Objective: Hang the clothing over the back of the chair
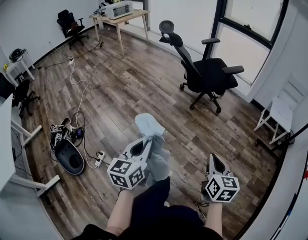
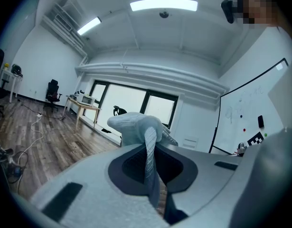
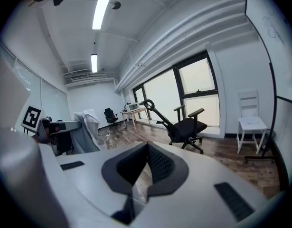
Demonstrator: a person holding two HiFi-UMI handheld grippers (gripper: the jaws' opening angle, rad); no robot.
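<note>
A light blue-grey piece of clothing (image 1: 149, 129) is bunched up and hangs from my left gripper (image 1: 152, 142), which is shut on it. In the left gripper view a fold of the clothing (image 2: 134, 125) runs down between the pads of the left gripper (image 2: 149, 134). The black office chair (image 1: 206, 71) stands ahead and to the right near the window, its back and headrest facing left. My right gripper (image 1: 213, 158) is low at the right, shut and holding nothing. In the right gripper view, the chair (image 3: 183, 126) lies beyond the right gripper (image 3: 146, 148), with the clothing (image 3: 87, 127) at the left.
A wooden table with a printer (image 1: 118, 11) stands at the far wall, with a second black chair (image 1: 68, 24) to its left. Cables and a power strip (image 1: 81, 96) trail over the wood floor near a dark device (image 1: 69, 156). A white chair (image 1: 279, 115) stands at the right and a white desk (image 1: 4, 149) at the left.
</note>
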